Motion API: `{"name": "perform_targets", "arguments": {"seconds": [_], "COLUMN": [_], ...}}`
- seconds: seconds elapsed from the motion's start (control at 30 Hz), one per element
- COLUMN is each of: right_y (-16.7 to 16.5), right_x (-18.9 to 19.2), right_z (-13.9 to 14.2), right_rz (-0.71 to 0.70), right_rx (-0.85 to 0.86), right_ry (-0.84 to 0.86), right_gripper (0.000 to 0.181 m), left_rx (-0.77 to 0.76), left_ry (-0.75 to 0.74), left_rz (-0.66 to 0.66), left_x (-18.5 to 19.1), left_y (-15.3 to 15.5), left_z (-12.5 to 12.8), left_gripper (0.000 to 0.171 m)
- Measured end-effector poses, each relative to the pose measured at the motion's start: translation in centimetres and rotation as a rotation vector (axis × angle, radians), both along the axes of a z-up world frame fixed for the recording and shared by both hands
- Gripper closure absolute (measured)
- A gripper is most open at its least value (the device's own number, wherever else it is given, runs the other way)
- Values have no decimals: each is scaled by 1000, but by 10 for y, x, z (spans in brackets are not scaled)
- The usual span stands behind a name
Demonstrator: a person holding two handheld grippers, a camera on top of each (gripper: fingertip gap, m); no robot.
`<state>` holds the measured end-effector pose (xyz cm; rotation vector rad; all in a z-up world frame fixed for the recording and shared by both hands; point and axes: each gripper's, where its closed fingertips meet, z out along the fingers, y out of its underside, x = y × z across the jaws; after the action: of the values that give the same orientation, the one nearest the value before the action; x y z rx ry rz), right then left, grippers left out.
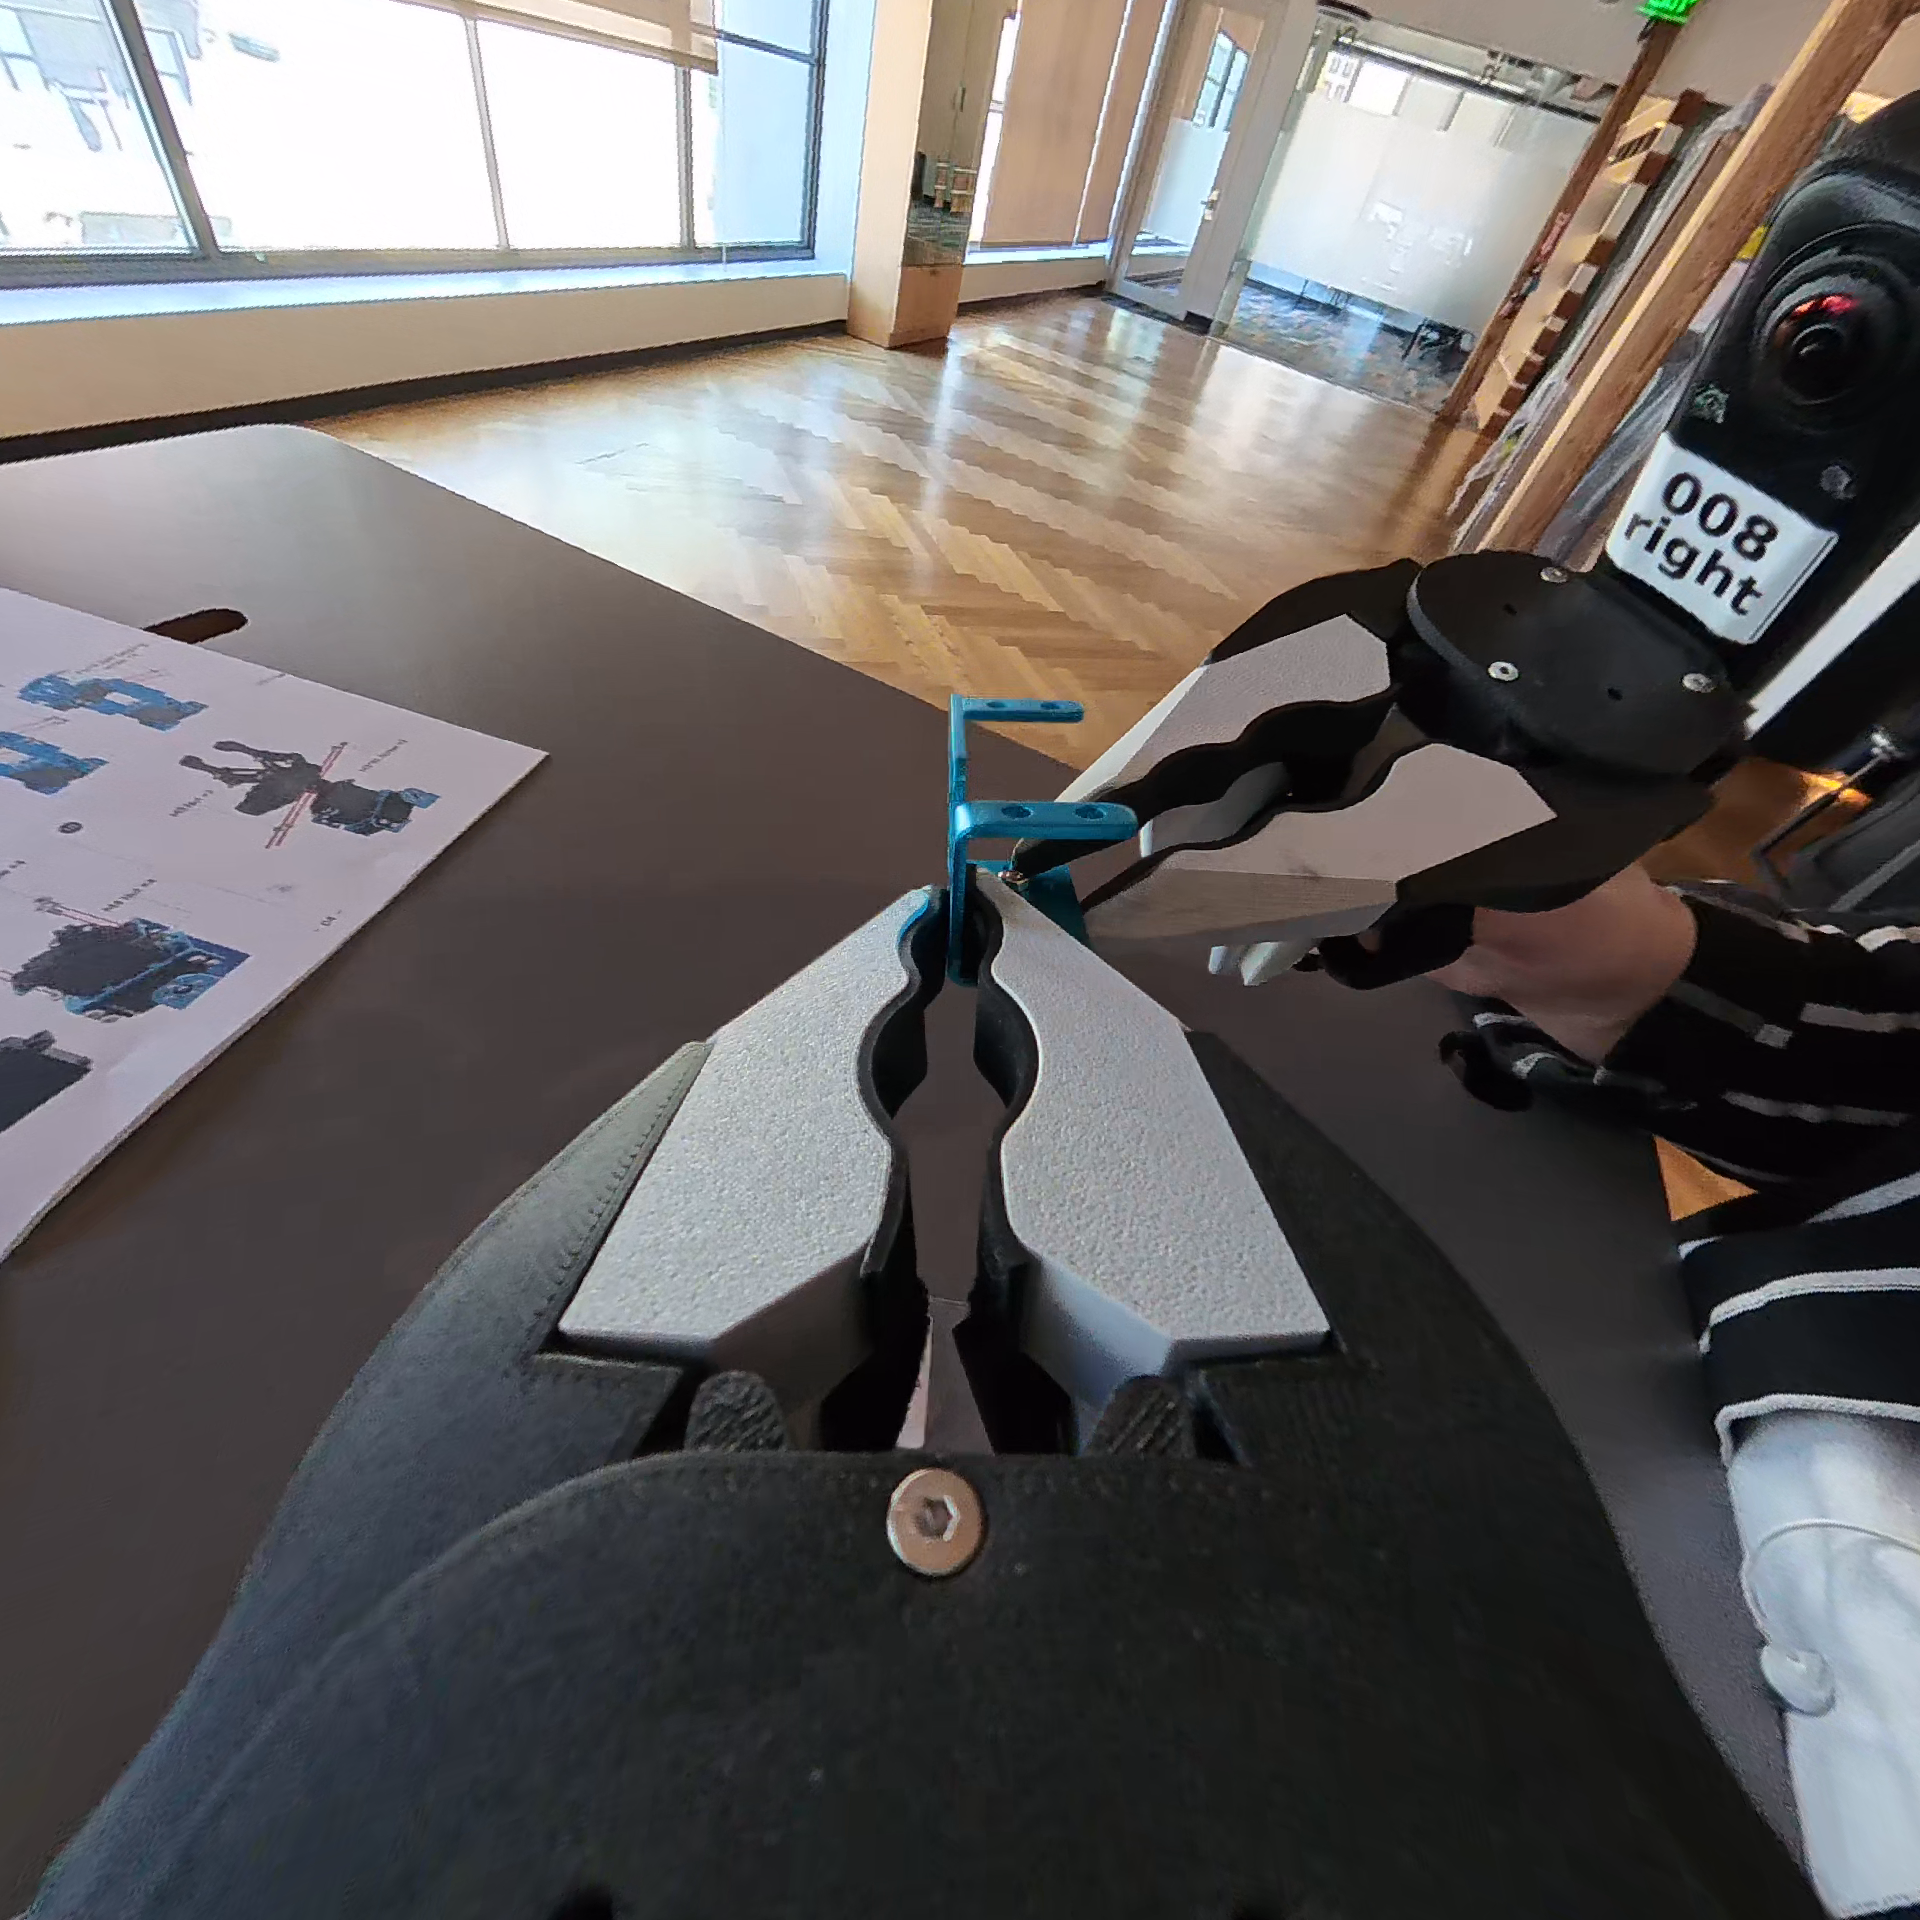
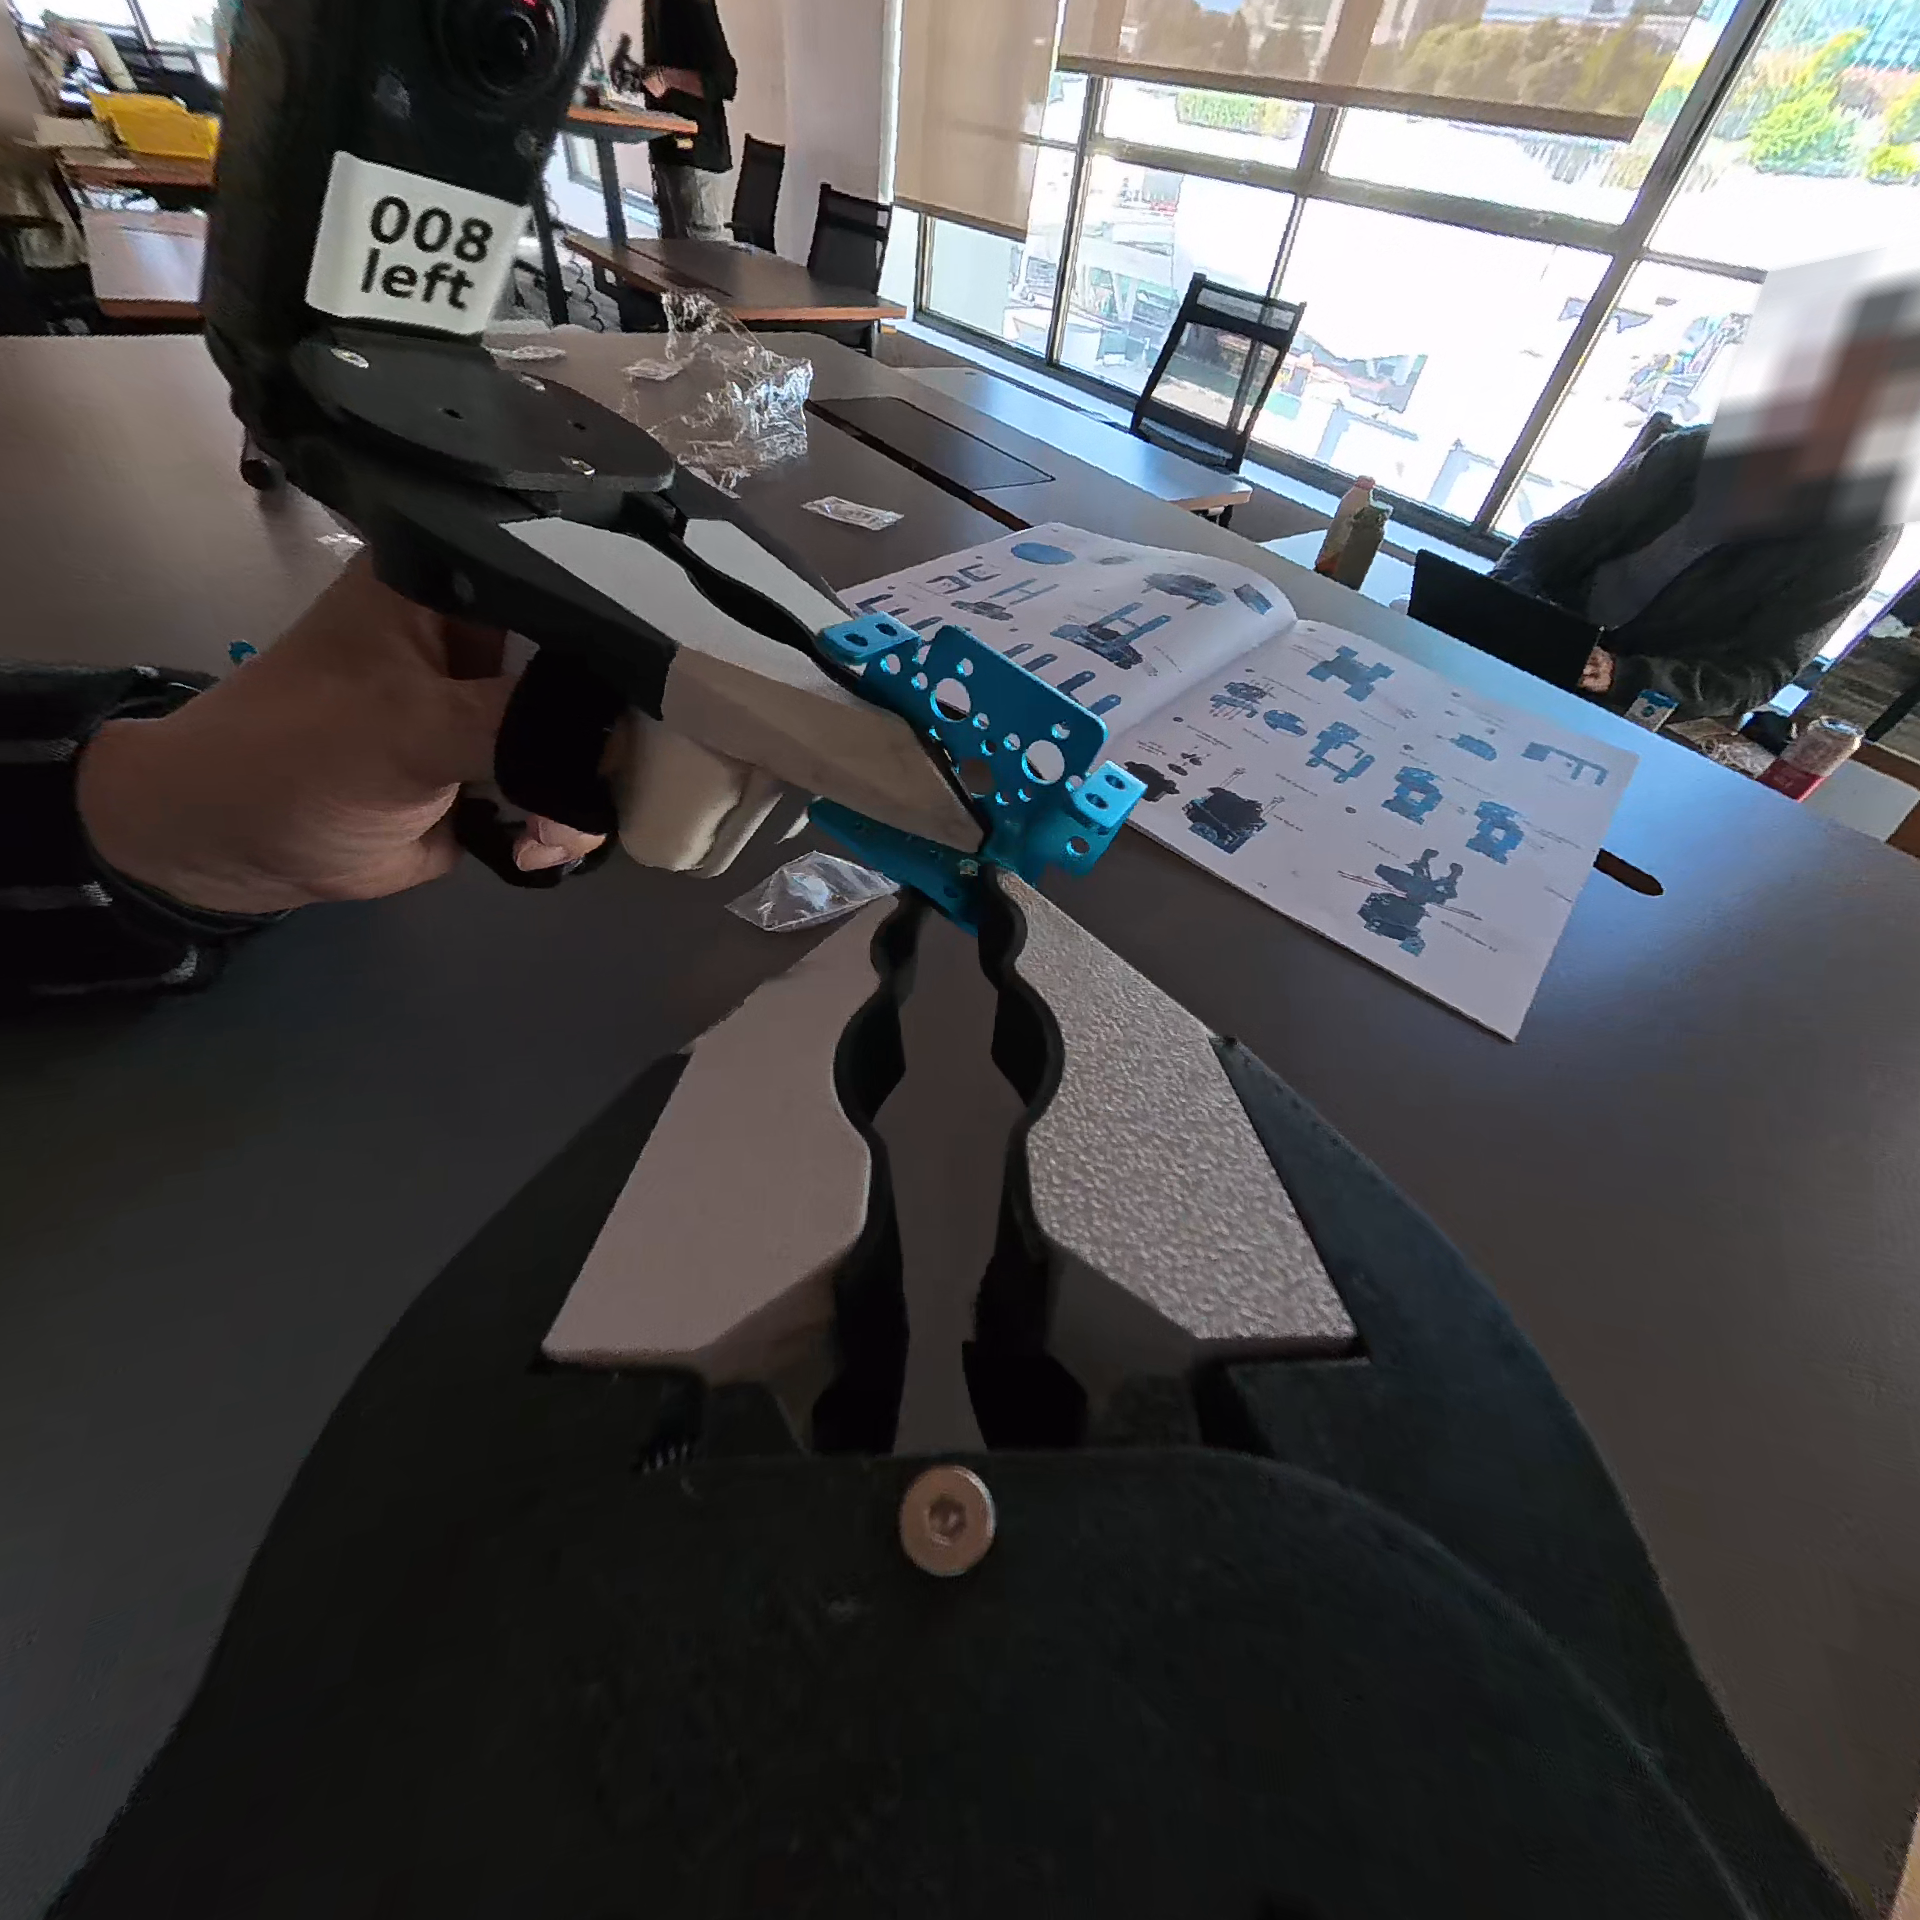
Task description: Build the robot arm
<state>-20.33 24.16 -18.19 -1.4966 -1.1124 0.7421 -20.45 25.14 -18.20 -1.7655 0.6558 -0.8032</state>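
Left tongs (image 1: pixel 961 925) clamp blue bracket (image 1: pixel 971 821); right tongs (image 1: pixel 1023 868) pinch screw.

Dark table (image 2: pixel 312 1091) w/ open instruction booklet (image 2: pixel 1299 748), small plastic bags (image 2: pixel 810 891), crumpled clear wrap (image 2: pixel 727 400).

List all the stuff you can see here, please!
Metal bracket: one, blue, with holes, held above the table between both grippers.
Booklet: one, white with blue and black drawings, open on the table.
Small plastic bags: a few, clear, on the table.
Crumpled wrap: one, clear, farther back.
Table: one, dark brown.
Chairs: several, black, by the windows.
Seated person: one, grey top, far side.
Left gripper: grey and black, shut on the bracket.
Right gripper: grey and black, tips at the bracket's lower edge.
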Motion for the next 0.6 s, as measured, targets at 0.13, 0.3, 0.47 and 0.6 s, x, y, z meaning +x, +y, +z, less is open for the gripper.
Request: {"name": "perform_targets", "arguments": {"seconds": [0.13, 0.3, 0.47, 0.6], "right_y": [0, -1, -4, 3], "right_x": [-1, -2, 5, 9], "right_z": [1, 0, -6, -22], "right_rz": [-20, 18, 102, 67], "right_rx": [3, -67, -53, 232], "right_ry": [10, 46, 3, -211], "right_gripper": [174, 171, 155, 157], "left_rx": [8, -55, -376, -557], "left_ry": [12, -34, -266, -394], "left_rz": [17, 8, -53, -118], "left_x": [-1, -3, -9, -7], "left_y": [2, 3, 7, 4], "left_z": [0, -4, -23, -32], "left_gripper": [171, 171, 171, 171]}}
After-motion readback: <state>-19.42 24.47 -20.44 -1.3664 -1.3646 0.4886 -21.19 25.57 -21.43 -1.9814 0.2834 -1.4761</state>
